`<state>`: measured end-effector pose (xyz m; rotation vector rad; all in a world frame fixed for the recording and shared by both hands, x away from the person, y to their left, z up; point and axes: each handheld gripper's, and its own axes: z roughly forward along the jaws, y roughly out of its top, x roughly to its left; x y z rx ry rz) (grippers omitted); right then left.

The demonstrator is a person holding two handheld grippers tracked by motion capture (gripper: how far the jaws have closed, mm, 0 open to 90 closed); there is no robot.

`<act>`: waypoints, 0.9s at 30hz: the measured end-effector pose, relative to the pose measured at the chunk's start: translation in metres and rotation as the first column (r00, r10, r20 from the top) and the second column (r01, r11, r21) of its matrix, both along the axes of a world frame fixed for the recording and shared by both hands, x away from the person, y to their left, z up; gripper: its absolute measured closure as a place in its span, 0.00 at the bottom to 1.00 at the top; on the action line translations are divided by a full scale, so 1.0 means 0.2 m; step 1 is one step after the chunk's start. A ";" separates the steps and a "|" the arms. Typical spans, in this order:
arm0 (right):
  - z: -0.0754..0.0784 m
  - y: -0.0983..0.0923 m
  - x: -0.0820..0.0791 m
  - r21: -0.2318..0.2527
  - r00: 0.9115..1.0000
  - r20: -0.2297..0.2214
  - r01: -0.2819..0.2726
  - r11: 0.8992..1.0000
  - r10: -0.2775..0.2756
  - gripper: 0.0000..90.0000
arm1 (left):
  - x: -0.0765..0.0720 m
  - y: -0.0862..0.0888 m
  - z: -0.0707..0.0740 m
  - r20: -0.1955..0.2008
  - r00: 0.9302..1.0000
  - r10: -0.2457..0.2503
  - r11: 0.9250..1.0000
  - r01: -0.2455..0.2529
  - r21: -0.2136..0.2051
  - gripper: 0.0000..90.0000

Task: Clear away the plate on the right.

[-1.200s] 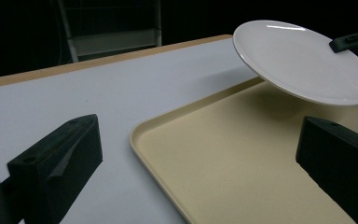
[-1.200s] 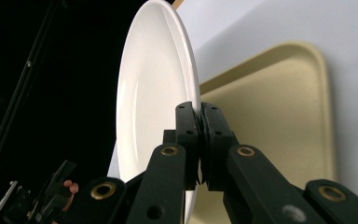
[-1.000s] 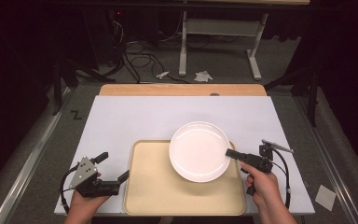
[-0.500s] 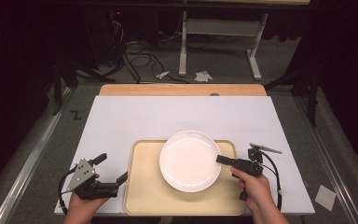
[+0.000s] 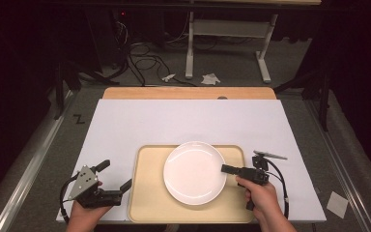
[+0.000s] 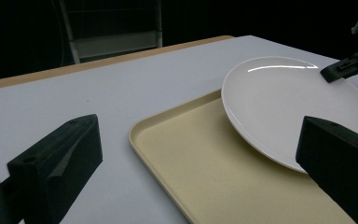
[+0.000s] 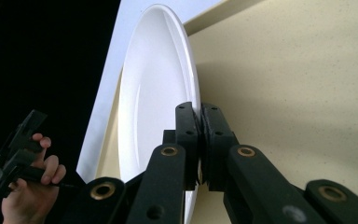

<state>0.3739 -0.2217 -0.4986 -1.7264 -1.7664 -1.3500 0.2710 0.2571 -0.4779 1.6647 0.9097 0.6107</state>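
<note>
right gripper: jaws pinched tight on the plate's right rim, one pad on top and one under, clear as day in the right gripper view. Good bite, but it's only an edge hold, so the person probably shouldn't twist the wrist much.

left gripper: jaws wide apart, nothing between them, parked on the white sheet just left of the tray. Looks idle; could steady the tray if it starts to slide.

plate: white, over the middle of the tray, carried by its rim. In the left gripper view its left side looks lifted a bit off the tray, so it's tilted, not flat yet.

tray: beige, near edge of the table, low raised lip all round. Plenty of bare tray left of the plate.

how to do it well: lower slow, let the free edge touch down first, then bring the gripped side level. Let go only once the plate sits flat, otherwise it'll likely clatter or skid.

watch out: the lower jaw is under the rim, so it wants to slide out sideways after release, not lift up.

table: white sheet, bare behind the tray, wood strip at the far edge.
</note>
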 end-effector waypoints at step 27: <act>-0.03 0.03 0.01 -0.133 0.999 -0.016 -0.036 0.990 0.034 0.93 | -0.01 -0.01 0.00 -0.002 1.000 -0.010 1.000 0.010 0.011 0.01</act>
